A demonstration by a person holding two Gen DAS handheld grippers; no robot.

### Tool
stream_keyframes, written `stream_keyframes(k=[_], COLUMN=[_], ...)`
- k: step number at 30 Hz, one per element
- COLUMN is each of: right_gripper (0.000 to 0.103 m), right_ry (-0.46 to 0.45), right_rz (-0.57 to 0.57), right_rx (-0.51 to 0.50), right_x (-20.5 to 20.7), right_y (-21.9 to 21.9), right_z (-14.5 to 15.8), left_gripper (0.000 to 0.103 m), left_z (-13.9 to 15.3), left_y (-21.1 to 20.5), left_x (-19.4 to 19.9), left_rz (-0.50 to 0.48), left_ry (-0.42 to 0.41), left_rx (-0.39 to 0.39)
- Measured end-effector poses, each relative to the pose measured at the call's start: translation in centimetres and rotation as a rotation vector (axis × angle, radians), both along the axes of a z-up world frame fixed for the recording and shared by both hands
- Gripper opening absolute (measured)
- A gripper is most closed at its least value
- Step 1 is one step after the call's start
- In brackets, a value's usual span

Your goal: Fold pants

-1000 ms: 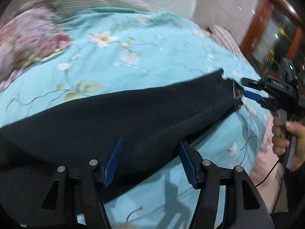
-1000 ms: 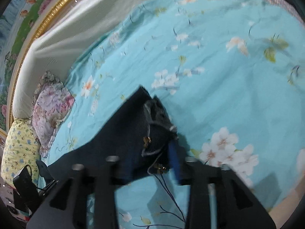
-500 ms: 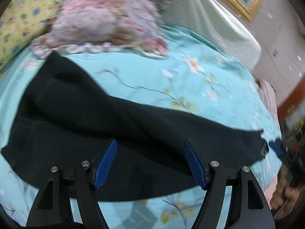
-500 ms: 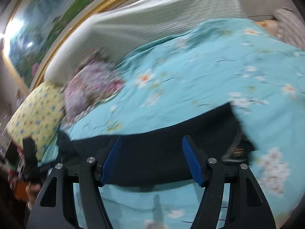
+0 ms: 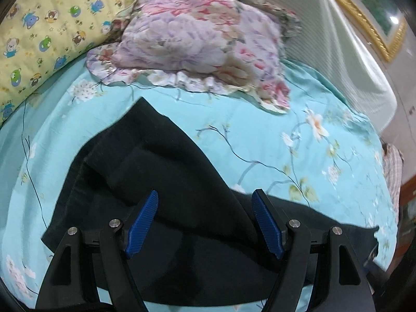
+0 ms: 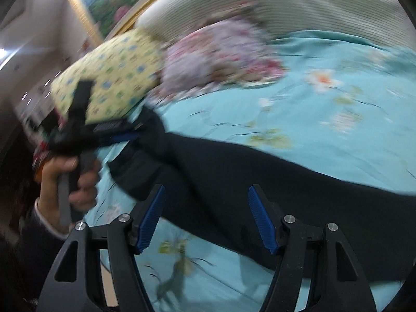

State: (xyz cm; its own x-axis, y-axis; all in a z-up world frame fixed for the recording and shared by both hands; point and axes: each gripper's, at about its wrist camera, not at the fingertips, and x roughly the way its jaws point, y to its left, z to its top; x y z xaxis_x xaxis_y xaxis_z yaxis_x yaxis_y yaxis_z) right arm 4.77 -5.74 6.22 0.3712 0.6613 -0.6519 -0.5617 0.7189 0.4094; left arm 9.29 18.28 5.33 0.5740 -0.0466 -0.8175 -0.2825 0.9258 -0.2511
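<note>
Dark navy pants [image 5: 161, 179] lie stretched across a light blue floral bedspread [image 5: 299, 156], with the leg ends folded and bunched at the left. My left gripper [image 5: 205, 221] is open and hovers just above the leg-end cloth, holding nothing. In the right wrist view the pants [image 6: 260, 182] run from left to right. My right gripper [image 6: 205, 218] is open above their near edge. The left gripper [image 6: 117, 132] also shows there at the left, in a hand, at the pants' leg end.
A pink floral pillow [image 5: 202, 41] and a yellow cartoon-print pillow [image 5: 39, 33] lie at the head of the bed. A white ribbed headboard [image 5: 338, 39] stands behind them. A plaid cloth [image 5: 392, 171] lies at the bed's right edge.
My right gripper has let go of the waistband and swung left along the pants. My left gripper has swung left towards the leg ends and pillows. Both stand open now.
</note>
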Motion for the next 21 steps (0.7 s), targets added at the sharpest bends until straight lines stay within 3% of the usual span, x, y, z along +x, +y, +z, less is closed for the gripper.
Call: stream_keyframes(k=[4,8,21], right_gripper=[0.067,0.067,0.052], right_ry=[-0.008,0.009,0.009], right_rz=[0.166,0.242,0.276], right_rx=[-0.01,-0.022,-0.141], right_x=[0.6,2.3,7.2], right_y=[5.4,8.8,12.2], right_z=[-1.2,-2.7,-4.6], left_gripper=[0.075,0.075,0.072], left_z=[0.0,-0.2,-3.1], left_y=[1.3,2.0,2.3], left_x=[1.7,3.3,7.9], left_rz=[0.038,0.057,0.049], left_ry=[0.043,0.087,0.229], left_rx=[-0.035,-0.033,0.042])
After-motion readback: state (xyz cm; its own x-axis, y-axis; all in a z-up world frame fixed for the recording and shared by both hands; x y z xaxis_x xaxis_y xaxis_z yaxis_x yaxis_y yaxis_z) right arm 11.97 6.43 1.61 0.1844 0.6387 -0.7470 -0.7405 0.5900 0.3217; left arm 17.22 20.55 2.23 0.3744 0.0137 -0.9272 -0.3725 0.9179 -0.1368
